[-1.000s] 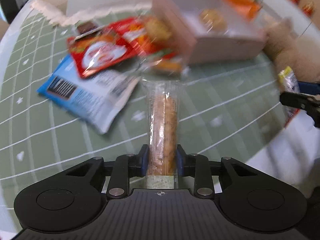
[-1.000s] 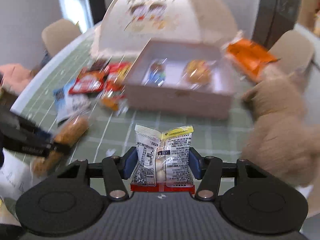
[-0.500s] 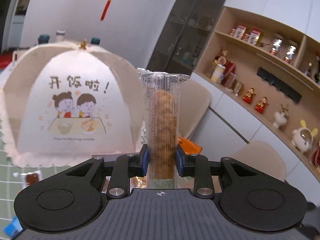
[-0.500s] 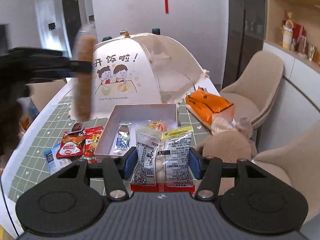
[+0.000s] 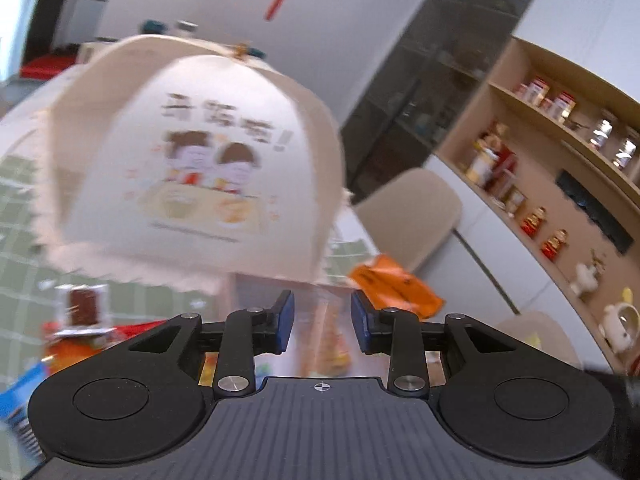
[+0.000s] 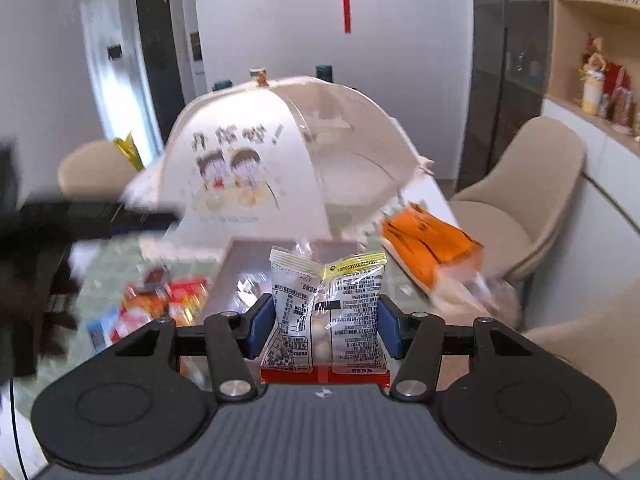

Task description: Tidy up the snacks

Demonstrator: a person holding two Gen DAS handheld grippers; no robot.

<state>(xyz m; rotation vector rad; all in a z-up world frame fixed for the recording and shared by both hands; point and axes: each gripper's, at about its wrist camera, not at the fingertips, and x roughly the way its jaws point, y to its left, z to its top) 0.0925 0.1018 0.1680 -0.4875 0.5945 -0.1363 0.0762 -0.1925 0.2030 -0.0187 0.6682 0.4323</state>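
Note:
My left gripper (image 5: 322,320) hangs above the pink box (image 5: 228,292) with its jaws opening. The long crispy stick in clear wrap (image 5: 330,336) is a blur low between the blue pads (image 5: 285,320), which no longer press on it. My right gripper (image 6: 326,320) is shut on a white printed snack packet (image 6: 328,292) with a yellow strip, held upright in front of the pink box (image 6: 240,256). In the right wrist view the left gripper (image 6: 100,216) is a dark blur at the left, over the box's left side.
A cream mesh food cover (image 6: 280,152) stands behind the box. An orange pack (image 6: 432,248) lies to the right of the box, and loose snack packets (image 6: 160,300) lie to its left on the green table. A beige chair (image 6: 532,200) stands at the right.
The left jaws have parted and the stick, upright in their grip before, has slipped down between them. The right gripper has risen and come closer to the box with its packet.

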